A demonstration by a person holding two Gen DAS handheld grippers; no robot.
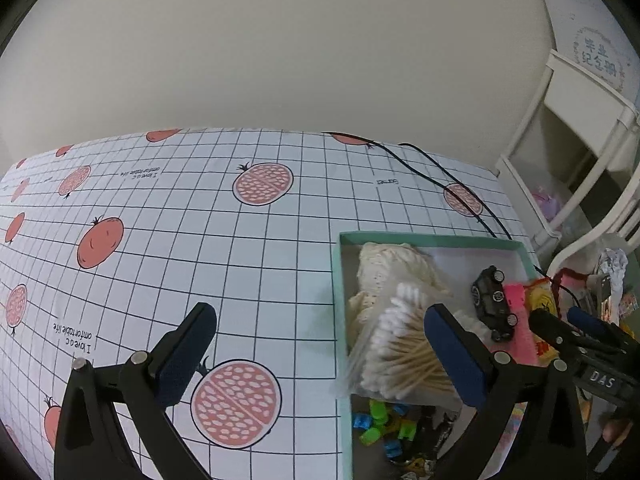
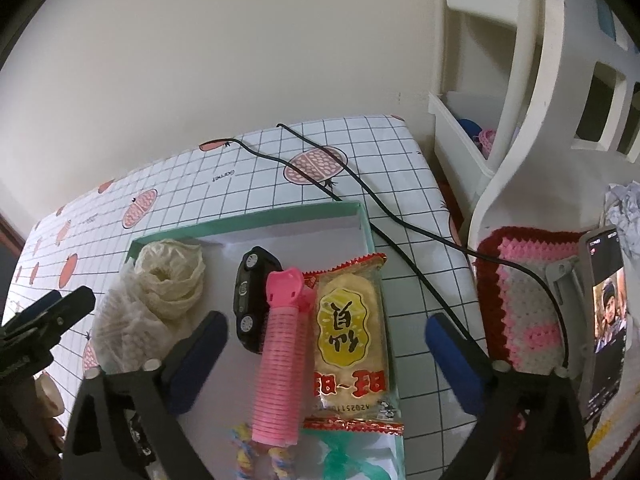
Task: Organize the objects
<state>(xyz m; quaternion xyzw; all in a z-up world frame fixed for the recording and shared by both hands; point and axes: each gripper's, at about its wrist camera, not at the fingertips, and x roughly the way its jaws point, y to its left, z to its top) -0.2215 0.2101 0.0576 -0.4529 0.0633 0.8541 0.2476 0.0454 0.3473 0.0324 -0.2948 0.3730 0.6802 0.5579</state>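
Observation:
A teal box (image 1: pixel 432 238) (image 2: pixel 248 220) sits at the table's right side. Inside it lie a cream crocheted piece (image 1: pixel 384 264) (image 2: pixel 170 276), a clear bag of cotton swabs (image 1: pixel 400 344), a black toy car (image 1: pixel 492 304) (image 2: pixel 252 296), a pink hair roller (image 2: pixel 280 360) and a yellow rice-cracker packet (image 2: pixel 348 340) propped on the box's right wall. Small coloured clips (image 1: pixel 380 420) lie in the near corner. My left gripper (image 1: pixel 320 352) is open, straddling the box's left wall, its right finger over the swabs. My right gripper (image 2: pixel 326 360) is open above the roller and the packet.
A black cable (image 2: pixel 360 200) runs across the pomegranate-print tablecloth (image 1: pixel 180 220). Right of the table stands a white rack (image 2: pixel 520 120) with a crocheted red and pink mat (image 2: pixel 520 300) and a phone on a stand (image 2: pixel 604 320). The wall is behind.

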